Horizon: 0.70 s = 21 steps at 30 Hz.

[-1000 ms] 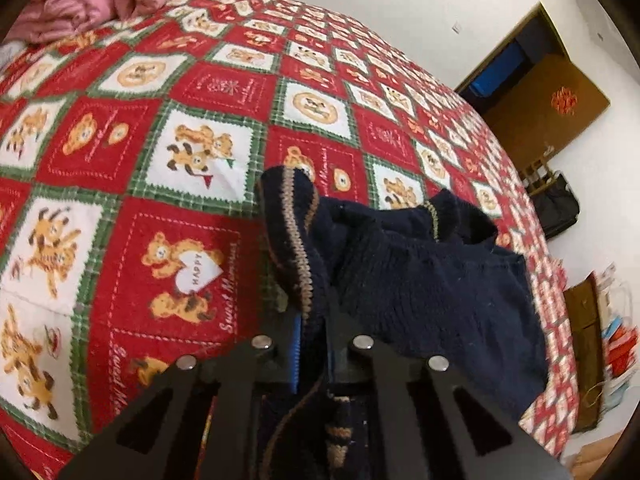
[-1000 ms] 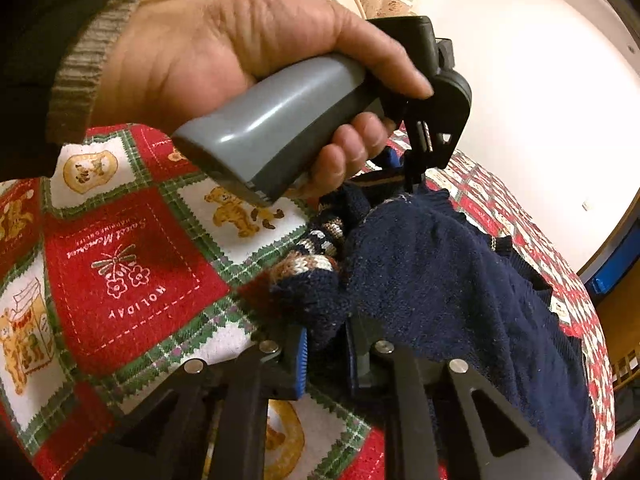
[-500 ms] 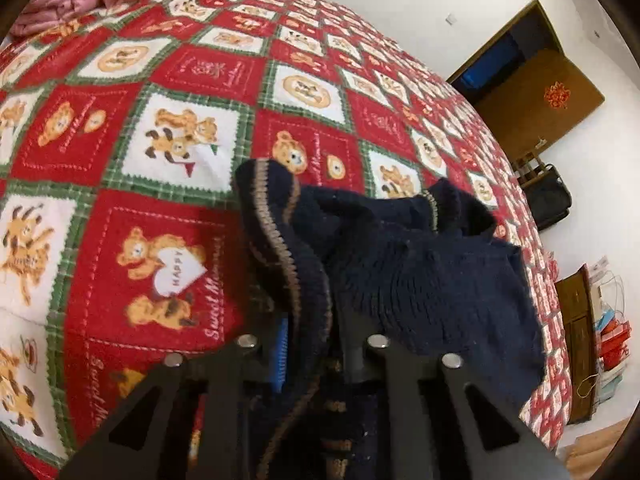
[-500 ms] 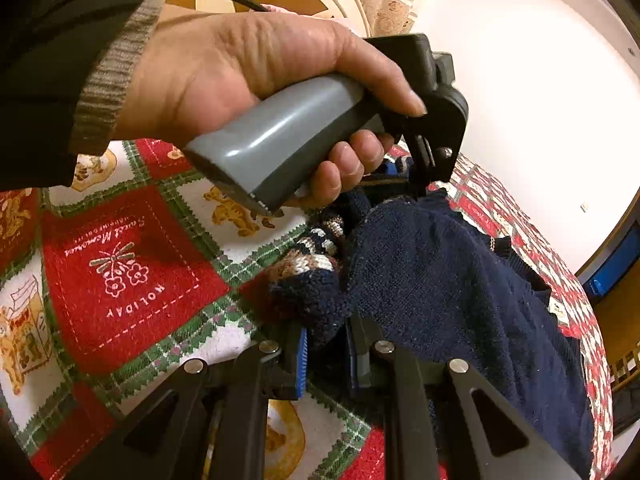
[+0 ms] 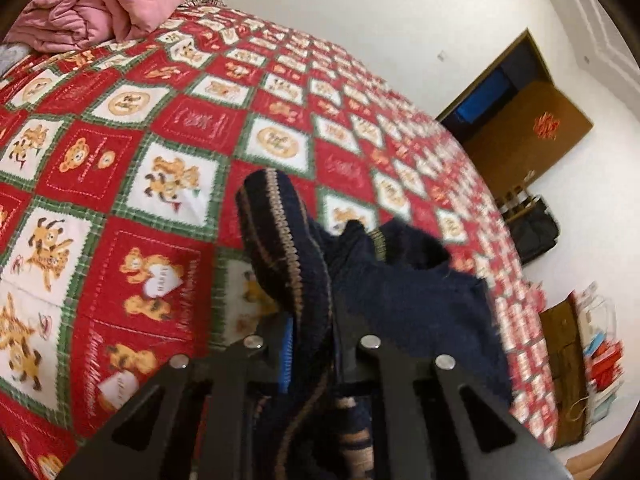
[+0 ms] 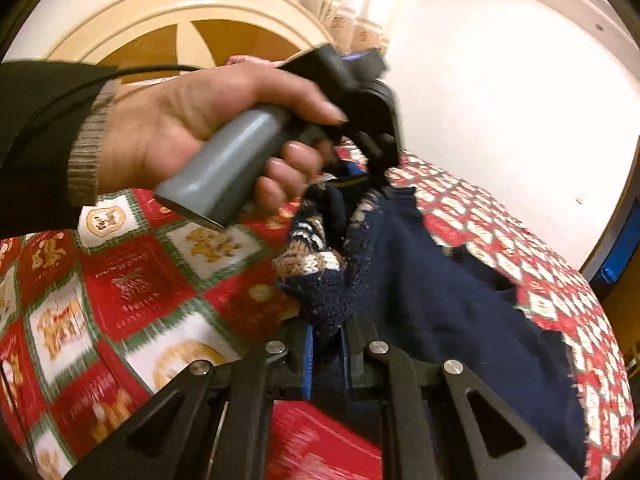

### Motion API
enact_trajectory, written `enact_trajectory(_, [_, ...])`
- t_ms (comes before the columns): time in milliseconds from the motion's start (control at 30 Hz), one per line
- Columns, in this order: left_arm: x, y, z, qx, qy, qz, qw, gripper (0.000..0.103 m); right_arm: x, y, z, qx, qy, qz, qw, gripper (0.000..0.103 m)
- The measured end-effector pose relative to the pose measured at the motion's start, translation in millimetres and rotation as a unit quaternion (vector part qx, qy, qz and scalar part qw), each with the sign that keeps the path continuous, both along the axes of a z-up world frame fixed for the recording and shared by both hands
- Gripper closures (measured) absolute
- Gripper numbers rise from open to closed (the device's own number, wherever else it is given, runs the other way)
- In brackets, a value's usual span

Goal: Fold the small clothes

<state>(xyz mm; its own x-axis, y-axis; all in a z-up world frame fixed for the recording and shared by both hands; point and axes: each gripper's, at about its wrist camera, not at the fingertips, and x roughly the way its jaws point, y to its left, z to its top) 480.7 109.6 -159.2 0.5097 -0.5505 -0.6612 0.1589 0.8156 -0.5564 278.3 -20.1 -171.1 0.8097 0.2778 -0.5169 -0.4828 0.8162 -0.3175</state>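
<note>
A small navy knit sweater with tan striped trim hangs between both grippers above the red patchwork bedspread. My left gripper is shut on its striped edge, which stands up in a fold in front of the jaws. My right gripper is shut on another patterned edge of the sweater. In the right wrist view the left gripper and the hand holding it sit just beyond, also clamped on the sweater. The rest of the sweater trails down to the right onto the bed.
A pink bundle of bedding lies at the head of the bed. A cream headboard stands behind the hand. A brown door, a dark bag and shelves stand past the bed's far side.
Both grippers have lifted with the sweater still clamped; the sweater hangs higher off the bedspread and the views are motion-blurred. The left hand has risen in the right wrist view.
</note>
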Motion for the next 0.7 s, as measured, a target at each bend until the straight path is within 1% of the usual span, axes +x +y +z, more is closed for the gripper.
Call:
enact_trajectory(100, [-4, -14, 16, -0.009, -0.011, -0.001, 0.9999, 0.088, -2, -33, 14, 0.015, -0.005, -0.016, 1.000, 0.094])
enact_trajectory(267, [-9, -52, 40, -0.022, -0.029, -0.011, 0.9993, 0.088, -5, -90, 29, 0.043, -0.010, -0.051, 0.998, 0.094])
enact_trajectory(333, [-10, -69, 48, -0.030, -0.035, -0.023, 0.9987, 0.088, -11, -103, 32, 0.047, -0.013, -0.064, 0.997, 0.094])
enact_trajectory(467, [-12, -119, 66, -0.028, -0.051, -0.056, 0.9967, 0.088, -12, -144, 38, 0.072, -0.010, -0.094, 0.993, 0.094])
enact_trajectory(600, [-8, -168, 72, -0.023, -0.056, -0.084, 0.9946, 0.088, -10, -182, 38, 0.084, -0.009, -0.129, 0.988, 0.094])
enact_trajectory(700, [-1, -205, 68, -0.019, -0.047, -0.103, 0.9934, 0.088, -6, -214, 32, 0.104, 0.010, -0.158, 0.982, 0.094])
